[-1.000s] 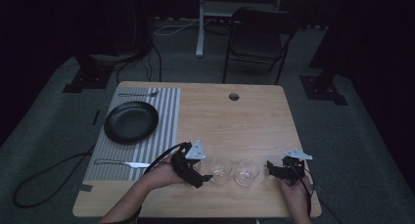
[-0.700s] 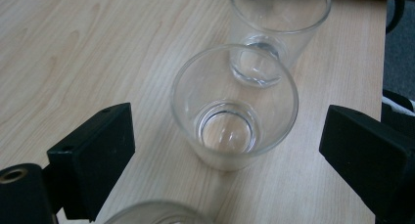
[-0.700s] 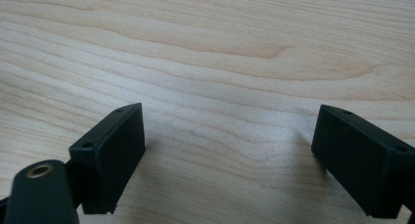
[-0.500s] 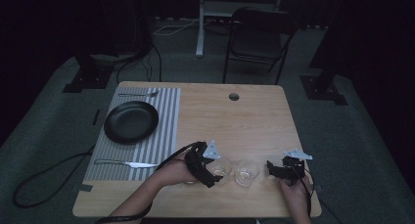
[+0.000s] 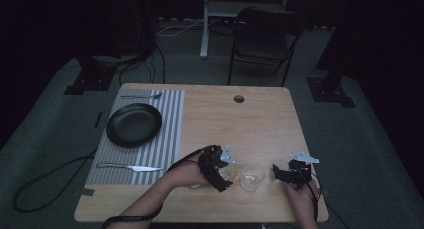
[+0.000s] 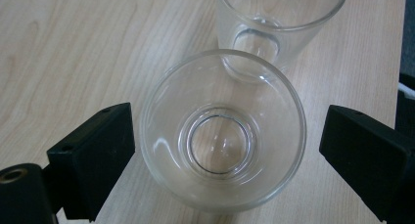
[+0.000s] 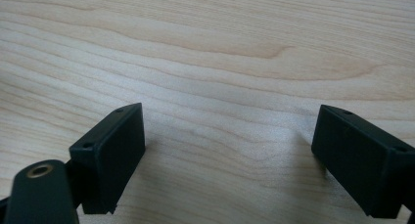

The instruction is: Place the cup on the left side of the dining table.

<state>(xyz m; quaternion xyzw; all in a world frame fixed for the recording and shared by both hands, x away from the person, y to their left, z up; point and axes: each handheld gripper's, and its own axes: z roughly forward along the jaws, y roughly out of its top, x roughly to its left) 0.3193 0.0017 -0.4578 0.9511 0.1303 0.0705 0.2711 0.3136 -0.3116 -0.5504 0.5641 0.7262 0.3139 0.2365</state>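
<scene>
Looking from the high view, the dim light makes the two clear glasses near the front edge of the worktop (image 5: 260, 119) hard to make out, and the left hand-held gripper (image 5: 223, 175) covers part of the nearer glass (image 6: 222, 131). In the left gripper view that glass is plain, empty and upright, standing between the wide-apart jaws with a gap on each side. The second glass (image 6: 279, 23) stands just behind it, its top cut off by the frame. The right hand-held gripper (image 7: 230, 160) has its jaws spread over bare wood. A black plate (image 5: 134, 124) and a knife (image 5: 127, 166) lie on a striped mat (image 5: 170, 134).
</scene>
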